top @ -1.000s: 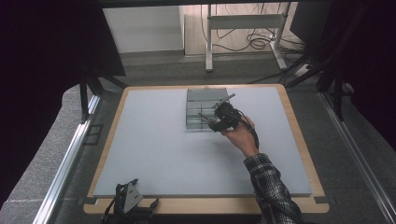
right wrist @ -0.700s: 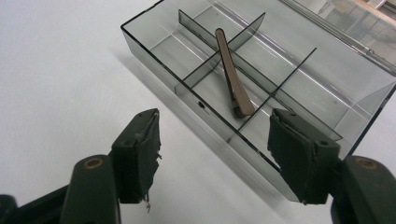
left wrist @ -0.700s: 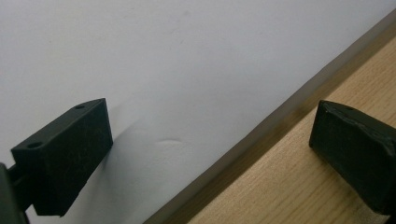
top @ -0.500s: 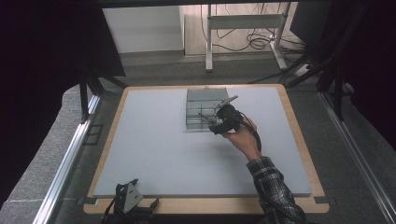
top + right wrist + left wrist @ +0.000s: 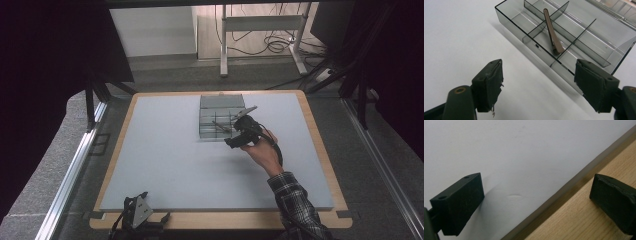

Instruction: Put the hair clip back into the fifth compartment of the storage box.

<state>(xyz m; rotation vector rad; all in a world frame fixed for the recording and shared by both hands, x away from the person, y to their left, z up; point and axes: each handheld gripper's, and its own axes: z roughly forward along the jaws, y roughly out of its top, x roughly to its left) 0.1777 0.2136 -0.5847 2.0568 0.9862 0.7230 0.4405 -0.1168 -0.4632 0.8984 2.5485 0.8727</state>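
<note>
A clear plastic compartment box (image 5: pixel 206 131) stands at the back middle of the grey mat, its lid open behind it. A brown hair clip (image 5: pixel 220 125) lies slanted across the box's dividers (image 5: pixel 552 32). A hand holds my right gripper (image 5: pixel 232 141) just in front of the box's (image 5: pixel 514 26) near right side. Its jaws have just been opening and now stand open (image 5: pixel 537 85) with nothing between them. My left gripper (image 5: pixel 140 212) lies unheld at the table's front edge. It is open (image 5: pixel 536 205), one jaw over the mat and the other over the wooden border.
The grey mat (image 5: pixel 165 160) covers most of the wooden table (image 5: pixel 320 150), leaving a narrow wood border. A metal rail (image 5: pixel 75 165) runs along the left side. A white stand with cables (image 5: pixel 260 30) sits on the floor beyond the table.
The right hand has drawn back a little from the box toward the person. Its jaws stand wider. The hair clip stays in the box. The left gripper has not moved.
</note>
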